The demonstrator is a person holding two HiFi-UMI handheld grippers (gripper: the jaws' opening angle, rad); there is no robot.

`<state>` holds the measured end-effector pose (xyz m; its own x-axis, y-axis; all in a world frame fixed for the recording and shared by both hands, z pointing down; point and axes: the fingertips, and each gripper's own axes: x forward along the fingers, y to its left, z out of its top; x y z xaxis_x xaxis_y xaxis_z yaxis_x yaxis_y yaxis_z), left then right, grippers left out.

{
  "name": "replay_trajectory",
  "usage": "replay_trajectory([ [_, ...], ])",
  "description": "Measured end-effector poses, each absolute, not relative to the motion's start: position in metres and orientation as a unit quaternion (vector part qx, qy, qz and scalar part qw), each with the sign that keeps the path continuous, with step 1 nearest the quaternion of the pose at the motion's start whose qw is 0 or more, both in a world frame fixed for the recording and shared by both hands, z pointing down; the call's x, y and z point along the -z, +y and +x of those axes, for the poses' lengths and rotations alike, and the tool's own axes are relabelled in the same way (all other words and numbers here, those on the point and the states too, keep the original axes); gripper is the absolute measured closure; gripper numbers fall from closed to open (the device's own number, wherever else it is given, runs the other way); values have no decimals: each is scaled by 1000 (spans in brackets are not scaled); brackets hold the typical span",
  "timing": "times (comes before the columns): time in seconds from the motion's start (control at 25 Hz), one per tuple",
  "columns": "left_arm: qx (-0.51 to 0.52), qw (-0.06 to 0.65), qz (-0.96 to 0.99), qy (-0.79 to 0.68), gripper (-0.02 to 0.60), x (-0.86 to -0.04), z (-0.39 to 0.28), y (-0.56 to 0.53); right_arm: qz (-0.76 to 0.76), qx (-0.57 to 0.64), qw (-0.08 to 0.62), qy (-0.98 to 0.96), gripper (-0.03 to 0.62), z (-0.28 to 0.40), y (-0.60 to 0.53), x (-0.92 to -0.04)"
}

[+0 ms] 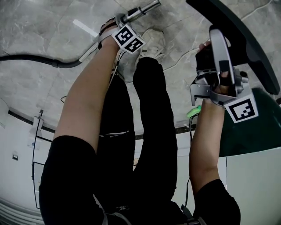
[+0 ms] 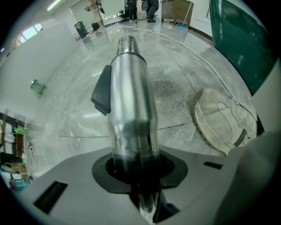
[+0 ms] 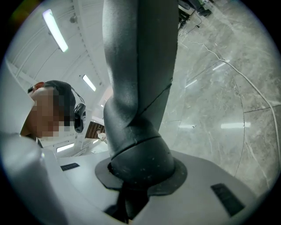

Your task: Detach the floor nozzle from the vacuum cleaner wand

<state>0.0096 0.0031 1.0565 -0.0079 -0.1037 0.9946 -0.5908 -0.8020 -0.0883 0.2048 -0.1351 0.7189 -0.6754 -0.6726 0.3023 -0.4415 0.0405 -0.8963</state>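
The silver vacuum wand (image 1: pixel 141 10) lies on the marble floor, joined to a black hose (image 1: pixel 35 59). My left gripper (image 1: pixel 115 27) points straight down over it. In the left gripper view the wand (image 2: pixel 131 94), with a black catch (image 2: pixel 102 90) on its side, runs between the jaws with dark gaps beside it; the jaws look open. The dark grey floor nozzle (image 1: pixel 239 33) is held up at the right, apart from the wand. My right gripper (image 1: pixel 216 61) is shut on its jointed neck (image 3: pixel 136 110).
A crumpled white cloth bag (image 1: pixel 151 41) lies on the floor beside the wand, also seen in the left gripper view as the bag (image 2: pixel 225 119). A dark green panel (image 1: pixel 252 129) and a white surface (image 1: pixel 254 189) stand at the right. The person's black-trousered legs (image 1: pixel 147 132) fill the middle.
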Motion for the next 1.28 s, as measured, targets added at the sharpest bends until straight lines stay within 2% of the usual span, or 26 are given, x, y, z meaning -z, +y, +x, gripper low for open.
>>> replay_trajectory([
  [0.2, -658, 188, 689, -239, 393, -1050, 6, -3, -394, 559, 84, 725, 490, 199, -140, -710],
  [0.4, -640, 196, 698, -254, 391, -1024, -3, -14, -409, 542, 60, 732, 490, 186, -146, -697],
  [0.48, -603, 231, 696, -315, 394, -990, -13, -30, -423, 521, 38, 740, 490, 175, -142, -685],
  [0.52, -575, 256, 694, -350, 415, -967, -20, -38, -430, 507, 25, 747, 490, 168, -137, -677],
  [0.56, -541, 282, 693, -385, 528, -939, -28, -49, -435, 491, 12, 754, 490, 160, -132, -667],
  [0.6, -501, 306, 695, -416, 572, -906, -36, -61, -439, 477, 1, 762, 490, 150, -128, -656],
  [0.72, -377, 337, 715, -482, 572, -782, -57, -106, -447, 451, -12, 773, 490, 119, -124, -612],
  [0.84, -303, 314, 736, -518, 572, -649, -83, -137, -452, 436, 15, 778, 490, 86, -129, -548],
  [0.92, -277, 293, 745, -531, 572, -574, -101, -148, -447, 420, 46, 789, 490, 60, -140, -494],
  [1.08, -254, 288, 746, -544, 572, -435, -132, -135, -440, 386, 49, 809, 490, 19, -147, -369],
  [1.28, -213, 257, 748, -574, 572, -252, -158, -118, -461, 336, 66, 819, 490, 5, -136, -205],
])
